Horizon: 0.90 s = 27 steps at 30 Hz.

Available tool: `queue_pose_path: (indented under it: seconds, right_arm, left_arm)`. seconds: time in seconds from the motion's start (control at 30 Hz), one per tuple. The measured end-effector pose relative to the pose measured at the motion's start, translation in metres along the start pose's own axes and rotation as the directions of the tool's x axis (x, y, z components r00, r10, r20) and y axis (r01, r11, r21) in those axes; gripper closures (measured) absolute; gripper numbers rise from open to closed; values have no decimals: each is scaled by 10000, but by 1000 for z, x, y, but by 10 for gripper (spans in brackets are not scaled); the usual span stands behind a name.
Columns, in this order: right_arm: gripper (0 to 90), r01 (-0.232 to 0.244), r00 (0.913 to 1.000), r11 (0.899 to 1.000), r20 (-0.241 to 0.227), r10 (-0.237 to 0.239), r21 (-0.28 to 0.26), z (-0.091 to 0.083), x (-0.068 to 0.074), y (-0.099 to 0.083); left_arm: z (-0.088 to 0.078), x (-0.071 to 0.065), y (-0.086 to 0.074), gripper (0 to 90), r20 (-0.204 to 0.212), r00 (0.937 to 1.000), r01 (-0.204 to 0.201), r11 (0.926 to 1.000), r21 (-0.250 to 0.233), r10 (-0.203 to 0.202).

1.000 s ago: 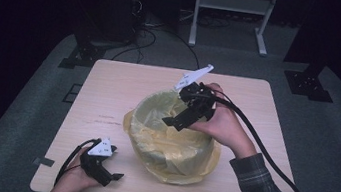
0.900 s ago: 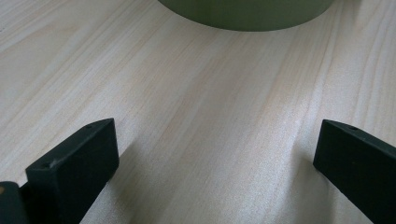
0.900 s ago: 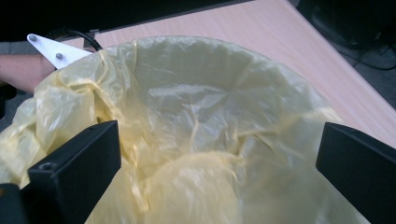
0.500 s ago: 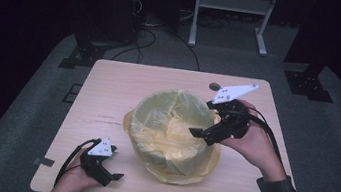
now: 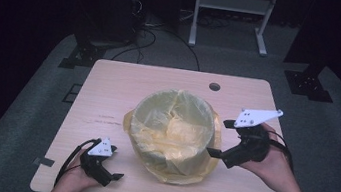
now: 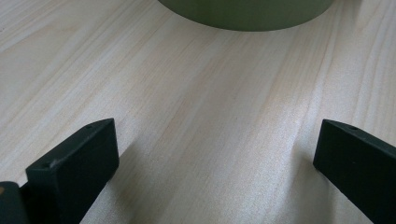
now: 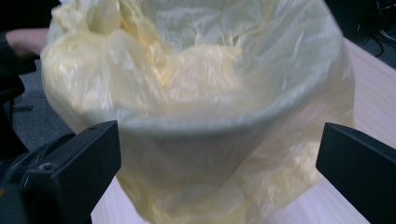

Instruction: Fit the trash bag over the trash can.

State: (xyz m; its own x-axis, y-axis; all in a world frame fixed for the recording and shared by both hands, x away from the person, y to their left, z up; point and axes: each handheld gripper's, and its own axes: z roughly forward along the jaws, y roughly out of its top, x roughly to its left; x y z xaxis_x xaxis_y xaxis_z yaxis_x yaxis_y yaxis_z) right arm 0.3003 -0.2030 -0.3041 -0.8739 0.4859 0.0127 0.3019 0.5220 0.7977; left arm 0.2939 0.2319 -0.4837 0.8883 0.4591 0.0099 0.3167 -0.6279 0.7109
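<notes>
A round bin (image 5: pixel 174 127) lined with a yellow plastic bag (image 7: pixel 196 93) stands in the middle of the wooden table (image 5: pixel 160 82). The bag is draped over the rim and hangs down the outside. My right gripper (image 5: pixel 221 138) is held just right of the bin, jaws open and pointed at its side, nothing between them. My left gripper (image 5: pixel 114 174) rests near the table's front left, open and empty. In the left gripper view the bin's green base (image 6: pixel 243 11) shows beyond bare wood.
A round cable hole (image 5: pixel 214 87) sits in the table's far right part. A white stand (image 5: pixel 230 13) and black cables (image 5: pixel 143 26) are on the dark floor behind the table. A strip of tape (image 5: pixel 43 162) marks the front left edge.
My right gripper has moved from over the bin's far rim out to its right side and lower, letting go of the bag. The left gripper has stayed put.
</notes>
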Motion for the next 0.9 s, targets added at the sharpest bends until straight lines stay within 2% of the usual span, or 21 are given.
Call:
queue_pose_path:
  seconds: [0.33, 0.53, 0.67, 0.9]
  right_arm:
    - [0, -199, 9998, 9990, 73, 196, 396, 10, 3, -44]
    - [0, -409, 9991, 9989, -43, 410, 224, 24, 4, -73]
    - [0, -598, 9981, 9978, -145, 603, 297, 30, 4, -87]
    - [0, -802, 9967, 9960, -57, 805, 405, 40, 2, -112]
  left_arm:
    - [0, 0, 0, 0, 5, 10000, -3, 10000, 16, 3]
    - [0, 0, 0, 0, 6, 10000, -1, 10000, 17, 1]
    - [0, 0, 0, 0, 6, 10000, -3, 10000, 19, 3]
    - [0, 0, 0, 0, 0, 10000, 25, 10000, 0, -25]
